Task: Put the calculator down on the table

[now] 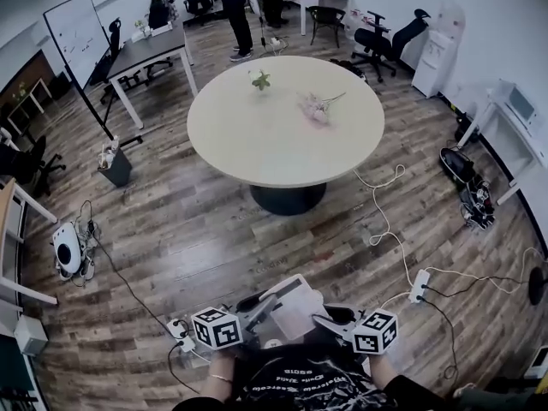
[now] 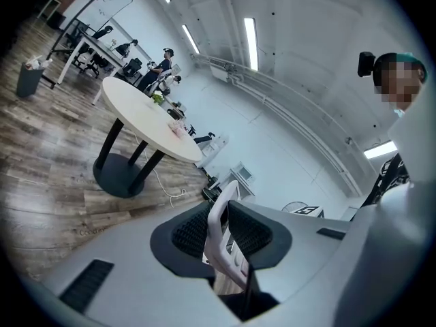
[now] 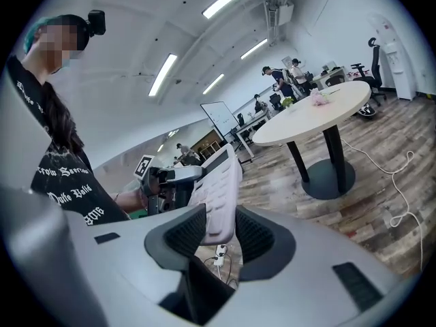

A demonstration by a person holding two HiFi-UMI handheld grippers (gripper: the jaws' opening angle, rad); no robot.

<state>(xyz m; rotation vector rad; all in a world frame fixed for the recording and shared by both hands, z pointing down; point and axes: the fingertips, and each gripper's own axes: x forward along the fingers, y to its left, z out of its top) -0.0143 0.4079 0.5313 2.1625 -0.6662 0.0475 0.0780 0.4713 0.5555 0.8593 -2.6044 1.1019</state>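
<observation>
Centrally, one calculator (image 1: 288, 308) is listed: a flat, pale grey plastic slab with rounded corners. Rows of raised keys are seen in the right gripper view (image 3: 218, 195), along with a dark strip near its far end. It is held in the air just in front of the person's chest, over the floor and well apart from the table (image 1: 257, 148).

It is pinched from both sides. The left gripper (image 1: 257, 312) has its ribbed black pads pressed on one thin edge, shown edge-on in its own view (image 2: 221, 236). The right gripper (image 1: 322, 319) is closed on the opposite end, with the keyed face lying against one pad (image 3: 219, 229). A cube with square markers is carried on each gripper.

Surface: one round table with a smooth cream top on a dark pedestal base. A small green sprig (image 1: 261, 80) and a pink bunch of flowers (image 1: 315, 107) are set on it, apart from each other.

Room: the floor (image 1: 188, 229) is laid in brown wood planks of mixed tone. White cables (image 1: 385, 221) are trailed across it to a white power strip (image 1: 419, 285). A whiteboard (image 1: 77, 32) on a stand, grey desks and black office chairs are ranged along the far side. White walls and long ceiling strip lights are shown in both gripper views.
</observation>
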